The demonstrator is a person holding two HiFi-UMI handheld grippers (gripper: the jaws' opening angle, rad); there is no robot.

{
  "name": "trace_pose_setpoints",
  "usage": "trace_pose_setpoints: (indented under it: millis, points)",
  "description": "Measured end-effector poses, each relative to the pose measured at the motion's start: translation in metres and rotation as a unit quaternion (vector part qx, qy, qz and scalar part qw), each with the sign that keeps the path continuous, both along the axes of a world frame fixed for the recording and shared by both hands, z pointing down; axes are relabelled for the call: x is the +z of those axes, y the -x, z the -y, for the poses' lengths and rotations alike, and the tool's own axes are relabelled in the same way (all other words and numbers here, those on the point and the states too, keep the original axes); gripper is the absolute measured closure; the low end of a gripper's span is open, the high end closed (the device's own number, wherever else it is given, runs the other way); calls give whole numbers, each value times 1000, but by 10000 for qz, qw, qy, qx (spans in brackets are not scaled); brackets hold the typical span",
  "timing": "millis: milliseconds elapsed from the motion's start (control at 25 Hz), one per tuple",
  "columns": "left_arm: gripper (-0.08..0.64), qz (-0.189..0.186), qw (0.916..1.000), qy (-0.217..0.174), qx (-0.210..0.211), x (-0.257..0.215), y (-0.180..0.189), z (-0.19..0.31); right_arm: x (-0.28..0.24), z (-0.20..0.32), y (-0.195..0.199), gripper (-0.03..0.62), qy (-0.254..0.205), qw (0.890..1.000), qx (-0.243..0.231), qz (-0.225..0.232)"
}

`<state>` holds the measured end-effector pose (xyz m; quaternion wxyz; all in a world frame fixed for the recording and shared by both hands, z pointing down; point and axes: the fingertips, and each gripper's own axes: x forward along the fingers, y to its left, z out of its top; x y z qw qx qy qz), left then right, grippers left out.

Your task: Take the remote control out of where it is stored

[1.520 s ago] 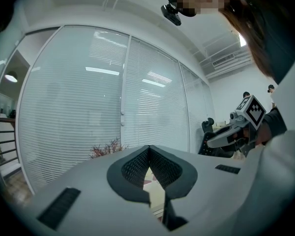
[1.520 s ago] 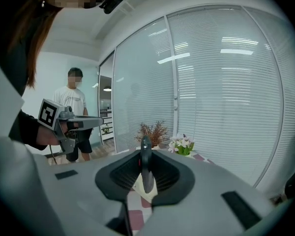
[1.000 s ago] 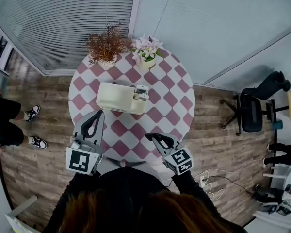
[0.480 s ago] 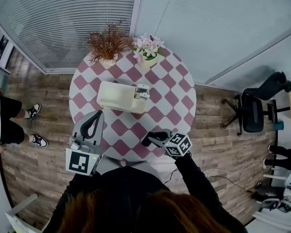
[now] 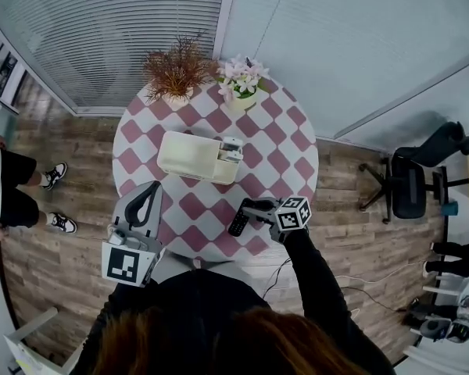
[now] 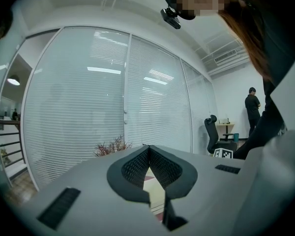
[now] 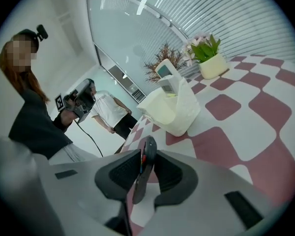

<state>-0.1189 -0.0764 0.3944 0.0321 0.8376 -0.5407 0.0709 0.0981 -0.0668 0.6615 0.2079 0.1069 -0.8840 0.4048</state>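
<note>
Over the near side of the tabletop (image 5: pixel 277 158), my right claw (image 5: pixel 248 208) pinches the dark remote control (image 5: pixel 238 221) near one end, apart from the white basket (image 5: pixel 189 155). So short a hold may let it swivel and drop. My left claw (image 6: pixel 148 151) is pressed together, empty.

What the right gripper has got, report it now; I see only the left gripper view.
Observer: The right gripper is shut on a dark remote control, held edge-on between its jaws.
Operator: Give me its position.
Observer: In the head view it is over the near part of the checked table, apart from the cream basket.
Operator: Say what the basket holds.
Observer: A pale, remote-like device stands at its right end in that view.
</note>
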Motion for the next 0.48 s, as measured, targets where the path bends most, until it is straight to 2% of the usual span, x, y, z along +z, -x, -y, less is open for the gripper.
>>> trace_pose_setpoints:
  millis: [200, 480]
  points:
    - [554, 49, 10000, 47, -1, 2, 0, -3, 18, 14, -2, 491, 33, 9999, 143, -62]
    - [554, 63, 10000, 66, -9, 3, -1, -4, 33, 29, -3, 440, -625, 9945, 401, -743]
